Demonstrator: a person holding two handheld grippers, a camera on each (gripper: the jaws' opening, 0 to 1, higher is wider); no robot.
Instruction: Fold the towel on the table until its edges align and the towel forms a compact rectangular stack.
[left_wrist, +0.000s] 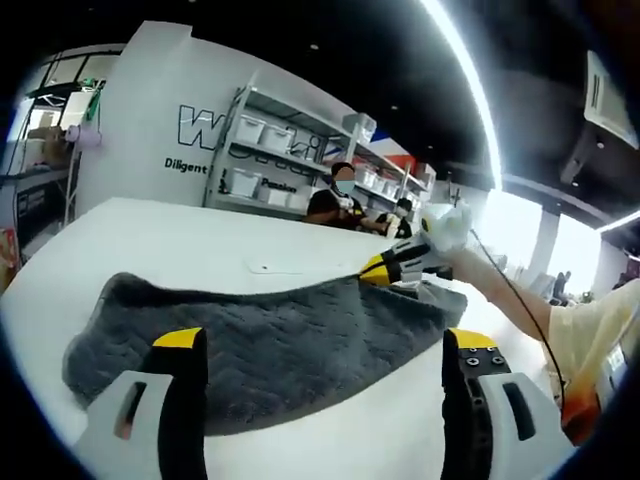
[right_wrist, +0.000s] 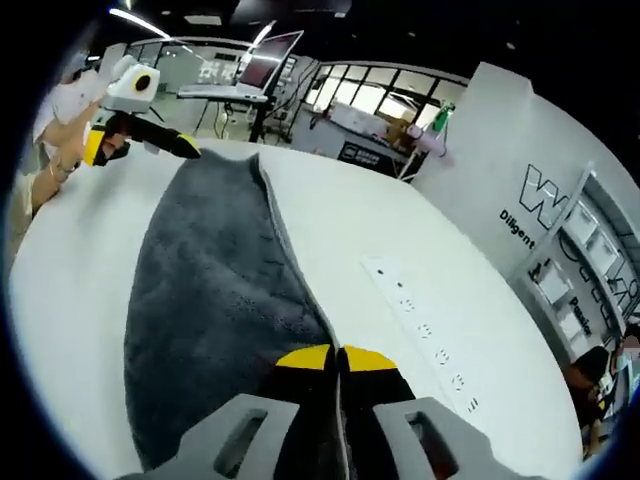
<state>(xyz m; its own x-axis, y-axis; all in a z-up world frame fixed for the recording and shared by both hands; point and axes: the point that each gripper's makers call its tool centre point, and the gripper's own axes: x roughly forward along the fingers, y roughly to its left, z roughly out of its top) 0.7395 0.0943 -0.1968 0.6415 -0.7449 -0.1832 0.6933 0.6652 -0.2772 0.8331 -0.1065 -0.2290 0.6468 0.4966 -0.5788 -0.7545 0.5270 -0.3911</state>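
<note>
The grey towel (left_wrist: 280, 340) lies on the white worktop (left_wrist: 180, 235), folded over on itself into a long strip with a quilted wavy texture; in the right gripper view the same towel (right_wrist: 210, 300) runs from the bottom of the frame up toward the far edge, its upper layer's edge forming a ridge along the right side. The right gripper (right_wrist: 338, 358) has its yellow-tipped fingers pressed together on the near end of that ridge, clamping the towel's edge; in the left gripper view this gripper (left_wrist: 395, 265) sits at the towel's far corner, held by a person's hand (left_wrist: 450, 228) with a cable trailing back along the sleeve. The left gripper (left_wrist: 335, 345) has its fingers spread wide apart above the towel's near side, holding nothing; in the right gripper view it (right_wrist: 150, 140) hovers at the towel's far end. A white power strip (right_wrist: 425, 330) lies flat on the worktop beside the towel, apart from it. Beyond the worktop stand metal shelves with white bins (left_wrist: 270, 135) against a white wall with dark lettering (left_wrist: 205, 128), and people in dark clothes (left_wrist: 335, 200) sit behind the far edge. A bright ceiling light strip (left_wrist: 470, 80) crosses the dark ceiling.
</note>
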